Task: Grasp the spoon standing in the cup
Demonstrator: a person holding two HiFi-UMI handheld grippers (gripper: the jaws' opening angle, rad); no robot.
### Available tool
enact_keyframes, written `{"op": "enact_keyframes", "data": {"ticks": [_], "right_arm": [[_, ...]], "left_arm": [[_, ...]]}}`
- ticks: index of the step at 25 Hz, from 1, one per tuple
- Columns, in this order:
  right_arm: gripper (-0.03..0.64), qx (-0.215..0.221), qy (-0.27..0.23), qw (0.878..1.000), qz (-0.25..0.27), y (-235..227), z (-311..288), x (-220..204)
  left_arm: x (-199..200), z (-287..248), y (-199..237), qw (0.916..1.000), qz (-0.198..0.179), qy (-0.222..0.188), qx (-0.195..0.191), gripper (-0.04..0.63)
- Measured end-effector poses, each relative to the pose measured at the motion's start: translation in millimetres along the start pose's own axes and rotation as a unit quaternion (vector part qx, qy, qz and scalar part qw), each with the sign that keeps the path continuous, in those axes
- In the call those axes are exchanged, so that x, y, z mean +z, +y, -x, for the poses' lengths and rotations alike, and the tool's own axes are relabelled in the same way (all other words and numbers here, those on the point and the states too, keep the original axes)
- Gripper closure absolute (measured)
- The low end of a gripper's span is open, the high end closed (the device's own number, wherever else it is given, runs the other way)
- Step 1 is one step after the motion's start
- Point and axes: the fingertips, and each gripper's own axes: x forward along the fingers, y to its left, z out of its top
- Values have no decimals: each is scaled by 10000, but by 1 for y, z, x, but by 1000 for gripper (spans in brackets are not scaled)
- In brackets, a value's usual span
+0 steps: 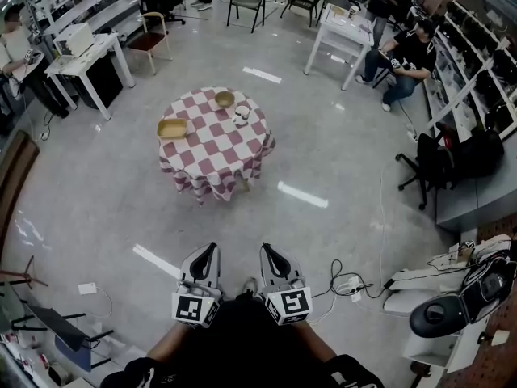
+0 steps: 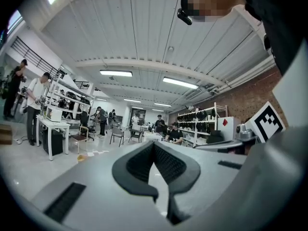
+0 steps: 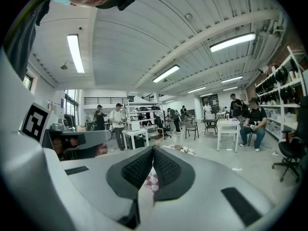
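A round table [image 1: 212, 148] with a red-and-white checked cloth stands far ahead in the head view. On it sits a small white cup [image 1: 241, 116]; the spoon in it is too small to make out. Both grippers are held close to my body, far short of the table. My left gripper [image 1: 209, 253] is shut with nothing between its jaws, and so is my right gripper [image 1: 267, 251]. In the right gripper view the checked table [image 3: 179, 149] shows low beyond the shut jaws [image 3: 153, 150]. The left gripper view shows its shut jaws [image 2: 154, 144] pointing into the room.
A tan tray [image 1: 172, 128] and a bowl [image 1: 224, 99] share the table. White desks [image 1: 85, 55], chairs [image 1: 246, 2] and seated people [image 1: 408, 59] ring the room. Cables and a power strip [image 1: 349, 285] lie on the floor at my right. An office chair [image 1: 424, 168] stands right.
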Motion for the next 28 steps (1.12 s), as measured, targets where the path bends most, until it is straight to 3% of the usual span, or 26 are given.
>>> {"op": "enact_keyframes", "data": {"ticks": [10, 16, 22, 28], "right_arm": [[589, 323, -4, 9994, 94, -28, -1, -1], [589, 470, 169, 9988, 20, -40, -26, -14], [589, 502, 272, 9983, 138, -55, -84, -12], [589, 501, 408, 9972, 378, -69, -173, 6]], "left_arm": [[3, -12, -22, 9994, 33, -127, 327, 588], [-7, -28, -11, 9988, 1, 49, 482, 588], [-9, -79, 28, 9984, 115, 90, 548, 588], [13, -156, 84, 9992, 139, -131, 340, 588]]}}
